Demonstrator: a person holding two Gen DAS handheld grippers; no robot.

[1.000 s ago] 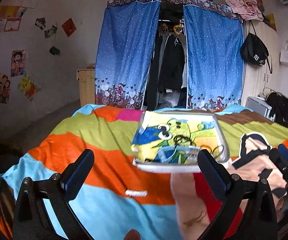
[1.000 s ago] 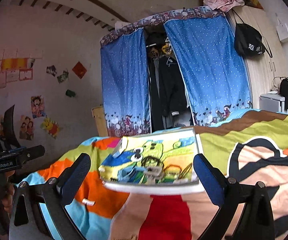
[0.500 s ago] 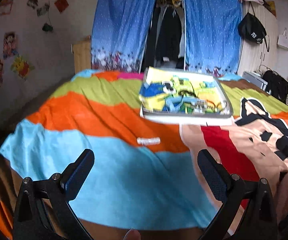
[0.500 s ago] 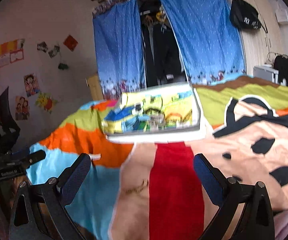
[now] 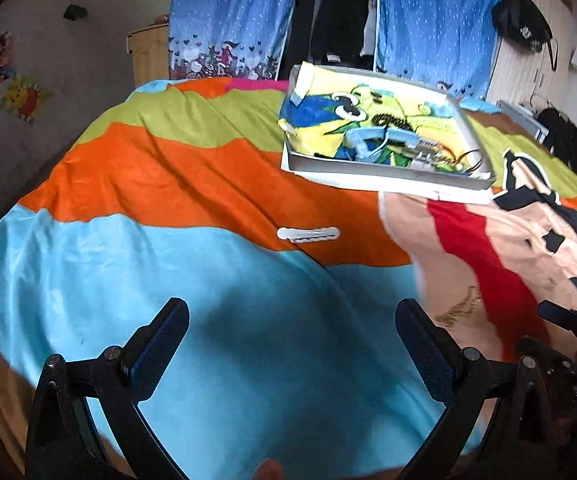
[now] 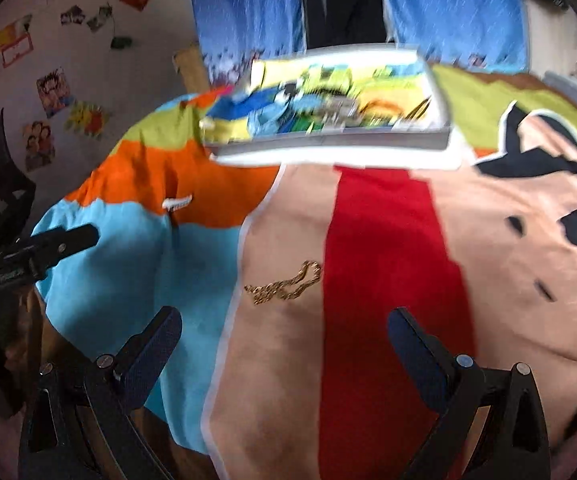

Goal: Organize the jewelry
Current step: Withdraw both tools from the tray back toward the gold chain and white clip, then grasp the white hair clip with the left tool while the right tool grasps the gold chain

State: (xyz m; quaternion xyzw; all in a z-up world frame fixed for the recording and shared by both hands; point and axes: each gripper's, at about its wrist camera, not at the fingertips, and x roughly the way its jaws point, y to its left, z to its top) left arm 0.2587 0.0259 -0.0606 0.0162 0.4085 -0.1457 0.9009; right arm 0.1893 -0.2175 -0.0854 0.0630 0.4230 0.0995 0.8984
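A: A bedroom, with blue curtains at the back and a bed under a striped blanket of green, orange and light blue.

B: And the jewelry?

A: A gold chain lies loose on the peach part of the blanket, ahead of the right gripper and a little left of its centre. A white hair clip lies on the orange stripe, straight ahead of the left gripper, well apart from it.

B: The tray?

A: The white tray, lined with a cartoon cloth and holding several pieces, sits farther ahead, beyond the clip and to its right.

B: The grippers?

A: Both are spread wide, grasping nothing, above the blanket.
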